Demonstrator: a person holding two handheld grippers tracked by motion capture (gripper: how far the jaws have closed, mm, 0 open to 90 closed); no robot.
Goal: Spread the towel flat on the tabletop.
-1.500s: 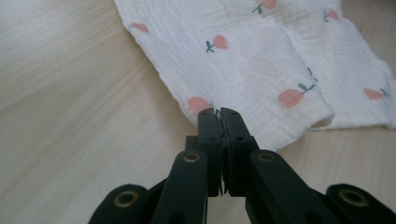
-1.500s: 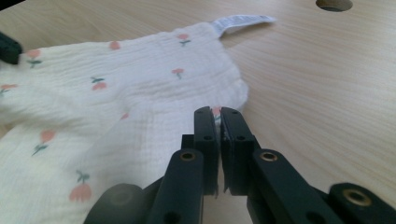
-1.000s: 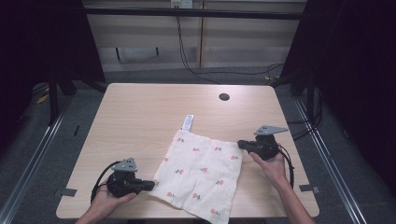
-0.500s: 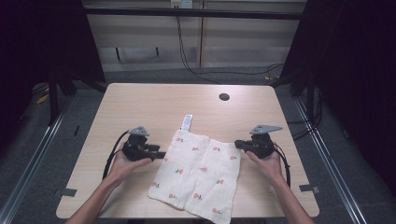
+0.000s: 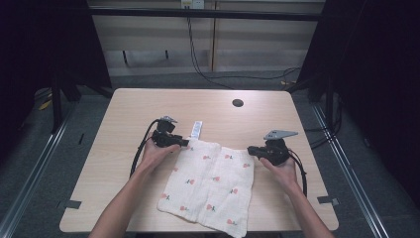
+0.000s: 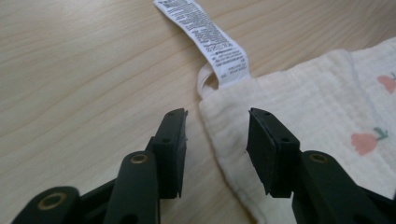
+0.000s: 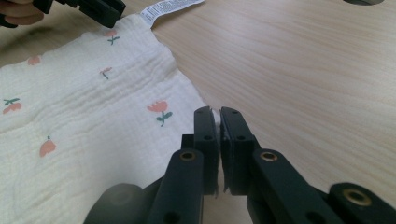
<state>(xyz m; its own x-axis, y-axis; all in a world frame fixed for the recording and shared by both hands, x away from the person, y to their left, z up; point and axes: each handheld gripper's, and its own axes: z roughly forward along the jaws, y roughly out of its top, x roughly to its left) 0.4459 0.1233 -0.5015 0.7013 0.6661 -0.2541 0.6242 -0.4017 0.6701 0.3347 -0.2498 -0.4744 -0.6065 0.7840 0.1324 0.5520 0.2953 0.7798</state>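
A cream cloth (image 5: pixel 213 183) printed with small pink tulips lies flat on the wooden table (image 5: pixel 129 109). Its white care label (image 5: pixel 197 130) sticks out from the far left corner. My left gripper (image 5: pixel 185 143) sits at that corner. In the left gripper view its jaws (image 6: pixel 217 135) have just been closing; the cloth's corner edge (image 6: pixel 317 107) lies between them beside the label (image 6: pixel 205 32), and the pads do not press it. My right gripper (image 5: pixel 250 149) is shut on the cloth's right corner, a sliver of white fabric pinched between its jaws (image 7: pixel 218 126).
A dark round hole (image 5: pixel 237 103) sits in the table near its far edge. Grey tape marks (image 5: pixel 72 204) (image 5: pixel 327 200) lie near the front corners. Cables trail from both grippers along the forearms. Bare wood surrounds the cloth on all sides.
My left hand has left the cloth's near left corner and travelled away from the person to the far left corner by the label, its jaws now apart. The right gripper has stayed put.
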